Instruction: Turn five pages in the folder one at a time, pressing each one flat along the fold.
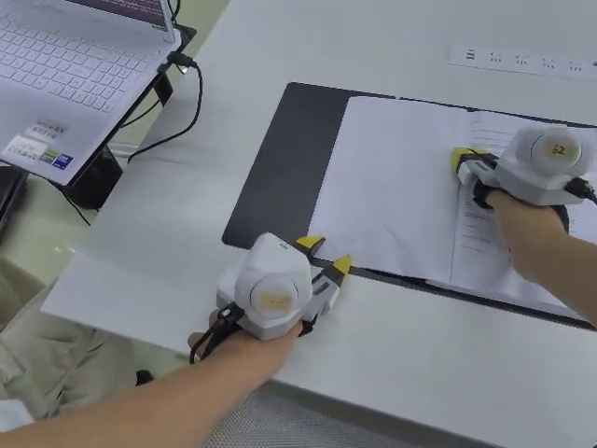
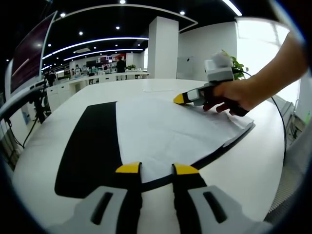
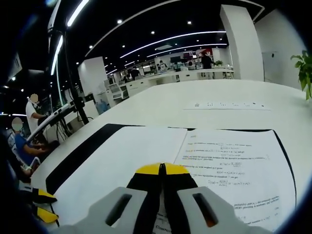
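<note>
While pressing the right gripper [image 3: 162, 169], jaws closed together and empty, at the fold [image 1: 461, 215] of the folder [image 1: 280, 159] lying open on the table [image 1: 373, 56], with the left gripper [image 2: 157, 169] narrowly parted, holding nothing, at the folder's near edge, could skid off line and crease the loose page [image 1: 392, 187].

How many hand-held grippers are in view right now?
2. The left hand-held gripper is at the near edge of the folder, jaws apart; the right hand-held gripper is on the open pages by the fold, jaws shut.
</note>
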Action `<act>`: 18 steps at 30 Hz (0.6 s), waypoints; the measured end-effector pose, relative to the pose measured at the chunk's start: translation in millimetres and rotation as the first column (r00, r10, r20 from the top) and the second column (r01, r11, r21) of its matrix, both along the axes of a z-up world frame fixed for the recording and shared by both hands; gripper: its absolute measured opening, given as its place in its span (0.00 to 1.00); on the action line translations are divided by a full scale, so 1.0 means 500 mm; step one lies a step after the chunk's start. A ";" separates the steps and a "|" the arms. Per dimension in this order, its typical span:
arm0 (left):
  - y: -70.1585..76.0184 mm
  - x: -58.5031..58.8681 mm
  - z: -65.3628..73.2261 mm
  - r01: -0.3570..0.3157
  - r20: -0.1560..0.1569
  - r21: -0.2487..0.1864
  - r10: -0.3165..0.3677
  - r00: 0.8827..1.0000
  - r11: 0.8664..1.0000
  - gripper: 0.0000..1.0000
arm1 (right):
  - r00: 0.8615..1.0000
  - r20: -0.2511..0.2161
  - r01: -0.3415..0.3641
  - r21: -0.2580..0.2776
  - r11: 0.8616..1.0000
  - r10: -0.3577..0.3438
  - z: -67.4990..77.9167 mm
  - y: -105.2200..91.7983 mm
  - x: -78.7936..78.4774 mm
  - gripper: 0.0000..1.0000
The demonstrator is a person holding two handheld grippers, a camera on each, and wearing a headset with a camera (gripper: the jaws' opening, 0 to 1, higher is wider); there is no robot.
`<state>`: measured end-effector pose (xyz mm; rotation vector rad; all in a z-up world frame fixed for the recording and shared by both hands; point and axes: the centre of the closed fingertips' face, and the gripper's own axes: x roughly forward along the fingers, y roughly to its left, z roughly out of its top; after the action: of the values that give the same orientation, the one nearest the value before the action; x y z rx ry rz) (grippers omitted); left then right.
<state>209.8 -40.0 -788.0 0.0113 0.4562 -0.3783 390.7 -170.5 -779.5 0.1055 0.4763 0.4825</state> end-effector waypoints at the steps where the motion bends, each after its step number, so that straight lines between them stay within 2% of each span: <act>1: 0.000 0.000 0.000 0.000 0.000 0.000 0.000 1.000 1.000 0.23 | 1.000 0.000 0.000 0.000 1.000 0.000 0.000 0.000 -0.002 0.00; 5: 0.001 0.002 -0.003 0.001 0.001 0.001 -0.001 1.000 1.000 0.23 | 1.000 -0.004 -0.010 0.003 1.000 0.010 0.009 0.000 -0.032 0.00; 9: 0.001 0.003 -0.005 0.001 0.001 0.001 -0.001 1.000 1.000 0.23 | 1.000 -0.009 -0.016 0.030 0.999 0.017 0.019 0.002 -0.065 0.00; 14: 0.002 0.004 -0.006 0.000 -0.002 0.000 0.000 1.000 1.000 0.23 | 1.000 -0.006 -0.029 0.035 0.999 0.029 0.028 0.007 -0.096 0.00; 18: 0.002 0.004 -0.005 0.000 -0.003 0.001 0.000 1.000 1.000 0.23 | 0.999 -0.009 -0.035 0.018 0.999 0.035 0.033 0.005 -0.113 0.00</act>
<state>211.6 -39.2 -790.7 0.0116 0.4589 -0.3778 334.1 -168.0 -763.1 0.1172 0.4841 0.5212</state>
